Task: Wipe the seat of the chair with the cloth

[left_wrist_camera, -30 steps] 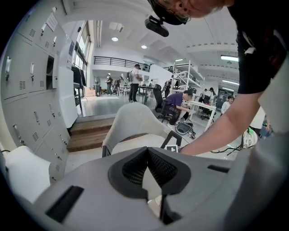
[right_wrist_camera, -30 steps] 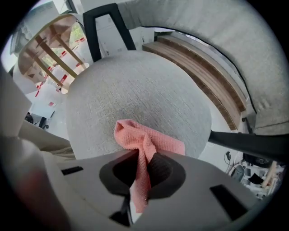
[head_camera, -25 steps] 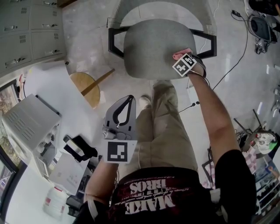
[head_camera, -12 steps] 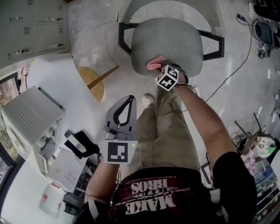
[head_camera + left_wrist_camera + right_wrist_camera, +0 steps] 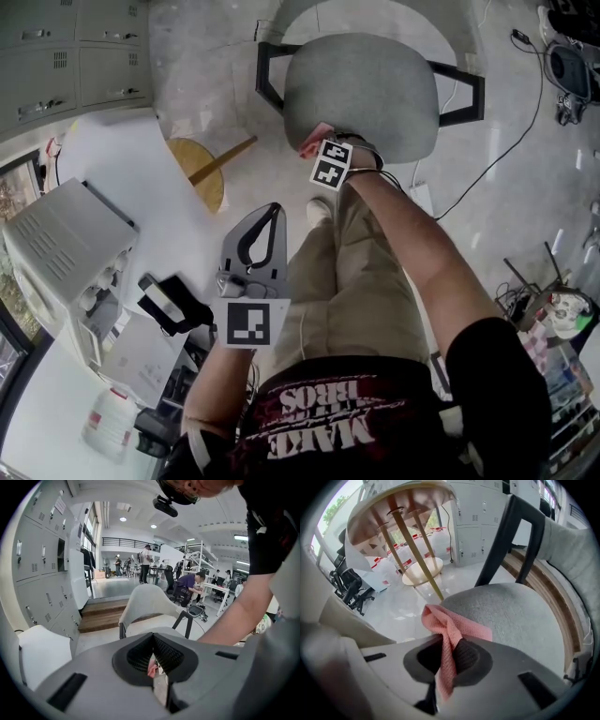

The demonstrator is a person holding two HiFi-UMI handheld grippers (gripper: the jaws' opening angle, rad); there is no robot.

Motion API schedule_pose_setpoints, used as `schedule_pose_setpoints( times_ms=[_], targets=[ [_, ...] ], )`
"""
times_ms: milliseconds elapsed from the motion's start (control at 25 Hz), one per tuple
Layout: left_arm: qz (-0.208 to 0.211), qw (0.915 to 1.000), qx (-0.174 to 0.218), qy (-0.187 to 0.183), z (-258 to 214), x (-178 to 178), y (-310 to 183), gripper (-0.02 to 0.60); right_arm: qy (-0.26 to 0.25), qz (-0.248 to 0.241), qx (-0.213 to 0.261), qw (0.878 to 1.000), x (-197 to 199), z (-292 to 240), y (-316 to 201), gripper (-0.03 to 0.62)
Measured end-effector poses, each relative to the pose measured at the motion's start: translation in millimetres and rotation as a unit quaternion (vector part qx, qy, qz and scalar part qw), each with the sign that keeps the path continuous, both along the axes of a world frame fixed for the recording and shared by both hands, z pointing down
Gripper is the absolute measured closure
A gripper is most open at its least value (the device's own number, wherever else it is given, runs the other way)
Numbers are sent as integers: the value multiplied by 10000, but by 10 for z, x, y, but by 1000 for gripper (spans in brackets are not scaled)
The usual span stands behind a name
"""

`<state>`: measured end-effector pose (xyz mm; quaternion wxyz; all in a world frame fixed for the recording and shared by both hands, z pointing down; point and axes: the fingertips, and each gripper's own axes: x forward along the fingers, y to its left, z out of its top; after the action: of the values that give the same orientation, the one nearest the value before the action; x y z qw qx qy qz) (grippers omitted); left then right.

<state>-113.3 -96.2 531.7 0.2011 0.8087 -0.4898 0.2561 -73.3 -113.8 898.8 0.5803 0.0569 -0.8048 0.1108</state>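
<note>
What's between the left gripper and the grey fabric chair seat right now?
Head view: only grey floor and the toe of the person's pale shoe lie between the left gripper and the grey fabric chair seat.

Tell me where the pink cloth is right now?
In the head view, the pink woven cloth is pinched in the right claw, at the near edge of the grey padded chair seat, towards the picture's left.

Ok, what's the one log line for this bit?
right gripper: shut on pink woven cloth | cloth: at edge of grey fabric chair seat | left gripper: shut, empty
</note>
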Motion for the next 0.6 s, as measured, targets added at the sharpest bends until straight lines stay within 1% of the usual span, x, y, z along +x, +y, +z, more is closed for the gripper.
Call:
schedule_pose_setpoints(
  times_ms=[160,360,480,600],
  targets=[
    [20,10000,73,4,-55,44,-65,576,61,452,-144,9989,386,9,-44,563],
    [43,9999,128,45,-176,126,-158,576,270,959,-126,9949,1091,28,-76,563],
    [93,9998,151,54,-257,162,-188,576,495,1270,-158,9905,1512,36,-73,563],
    [132,9995,265,52,-373,194,-216,576,865,1461,-173,9853,1929,40,-61,563]
  ],
)
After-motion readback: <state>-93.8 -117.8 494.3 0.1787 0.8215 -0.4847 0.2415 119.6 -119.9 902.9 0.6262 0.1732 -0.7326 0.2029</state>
